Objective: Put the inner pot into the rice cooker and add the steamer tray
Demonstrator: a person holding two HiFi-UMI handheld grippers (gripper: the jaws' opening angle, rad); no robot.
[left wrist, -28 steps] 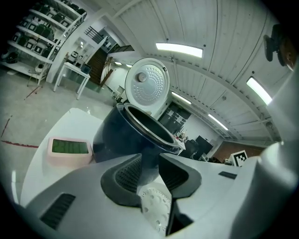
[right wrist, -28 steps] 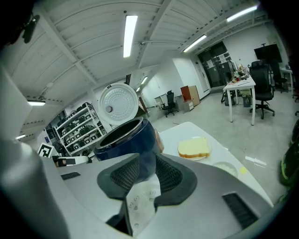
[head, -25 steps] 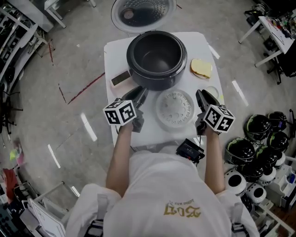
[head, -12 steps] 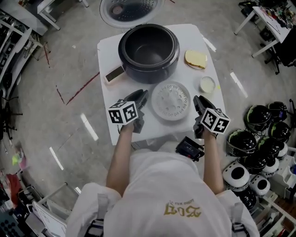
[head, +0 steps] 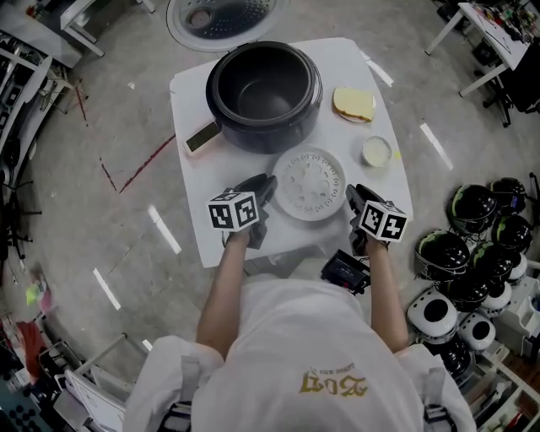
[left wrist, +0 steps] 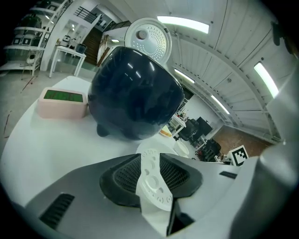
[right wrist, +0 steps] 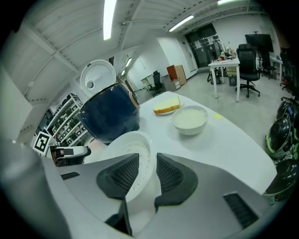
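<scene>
The dark rice cooker (head: 264, 89) stands at the back of the white table (head: 190, 93), a dark pot inside it and its lid (head: 221, 15) swung open behind. In front lies the white perforated steamer tray (head: 310, 183). My left gripper (head: 260, 192) is at the tray's left edge and open; the tray (left wrist: 152, 179) shows in the gap of the left gripper (left wrist: 150, 163). My right gripper (head: 356, 201) is at the tray's right edge. Its jaws have just been opening, and the tray's rim (right wrist: 133, 149) lies untouched in the gap of the right gripper (right wrist: 148, 170).
A white bowl (head: 376, 152) and a piece of bread on a plate (head: 353, 103) sit on the table's right side. A panel block (head: 201, 137) juts from the cooker's left. A black device (head: 346, 272) hangs at the front edge. Helmets (head: 472, 270) crowd the floor at right.
Both grippers have sunk toward the table and closed in on the tray's two sides. The cooker, tray and bowl stay where they were.
</scene>
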